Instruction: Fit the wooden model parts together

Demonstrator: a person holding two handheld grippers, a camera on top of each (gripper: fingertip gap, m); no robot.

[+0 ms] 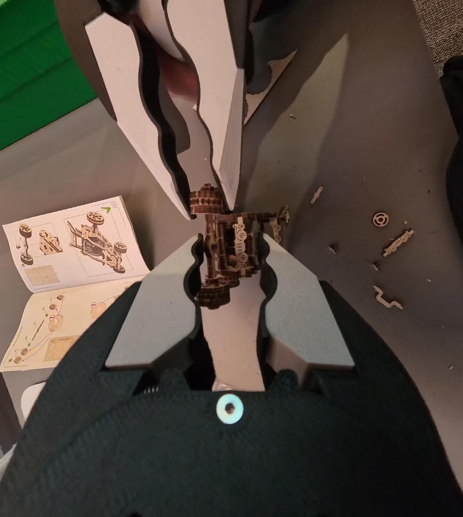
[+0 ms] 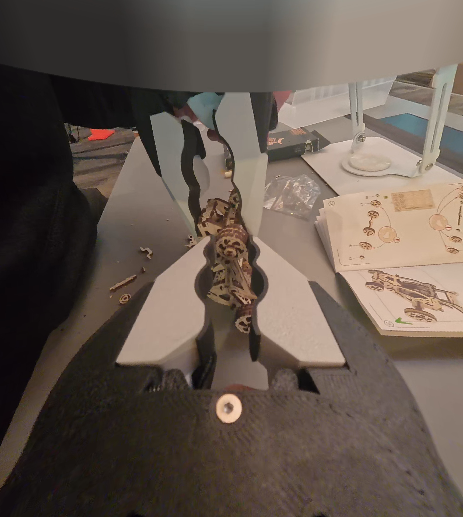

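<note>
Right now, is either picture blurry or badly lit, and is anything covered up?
Left wrist view: dim, model dark but sharp, hard gripper shadows across the table, wide-angle bending at the edges. Right wrist view: a smooth grey blur patch covers the top; model fairly sharp, booklet brightly lit.

Grey-fingered tongs (image 1: 231, 237), black textured bodies

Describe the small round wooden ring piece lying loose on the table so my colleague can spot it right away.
Start at the grey table, on the side of the wooden model away from the open instruction booklet. Among the scattered wooden scraps there lies the ring piece, beside a long flat strip. It is the only circular, spoked piece; the others are straight or bent.
</note>
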